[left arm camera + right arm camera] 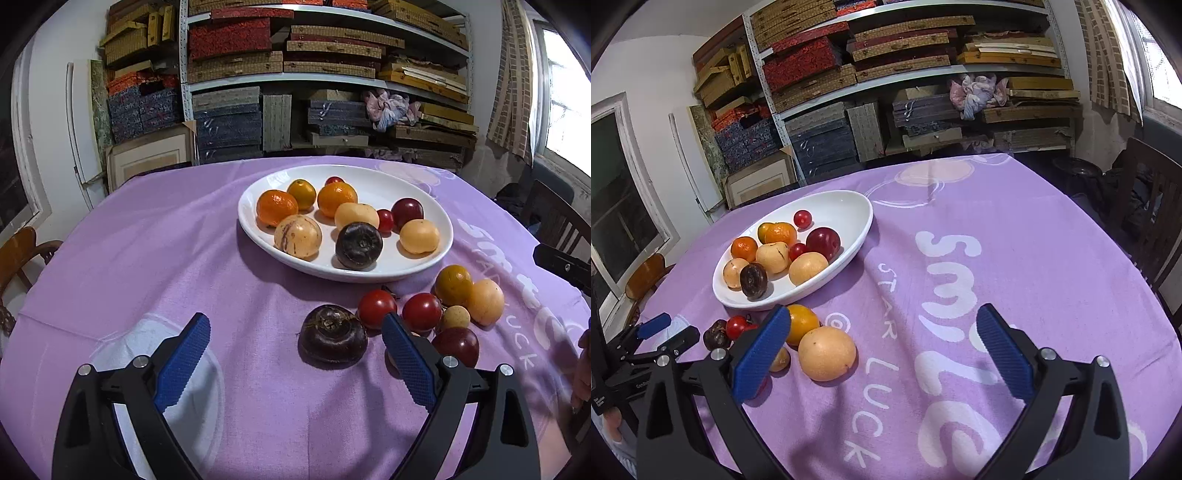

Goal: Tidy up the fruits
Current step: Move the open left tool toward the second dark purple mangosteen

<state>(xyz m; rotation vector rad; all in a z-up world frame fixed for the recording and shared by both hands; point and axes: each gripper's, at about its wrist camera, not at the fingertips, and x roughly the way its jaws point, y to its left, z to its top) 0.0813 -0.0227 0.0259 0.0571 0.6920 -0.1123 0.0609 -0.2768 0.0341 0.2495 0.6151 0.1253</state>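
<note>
While the white oval plate (439, 254) sits toward the far middle of the desk (147, 258) under its purple cloth, it already carries a good share of the fruit: three oranges at its left, pale yellow fruits, small red tomatoes, a dark red plum and one dark purple fruit (358, 245) at its near edge. The remaining fruits lie loose on the cloth just in front of the plate's right end. Among them are a second dark purple fruit (332, 336), two red tomatoes (376, 308), a yellow-orange fruit (453, 285), a pale peach-coloured fruit (485, 302), a small tan one and a dark red plum (458, 345), clustered closely, several touching.

The left hand-held gripper (295, 358) hovers low over the cloth with its blue pads spread wide and nothing held; the loose dark purple fruit lies just beyond the tips, nearer the right pad.

The right hand-held gripper (882, 350) is likewise wide open and holds nothing. Its left pad stands in front of the cluster, partly covering the small tan fruit, while the pale peach-coloured fruit (826, 354) lies in the gap just beside that pad, untouched.
</note>
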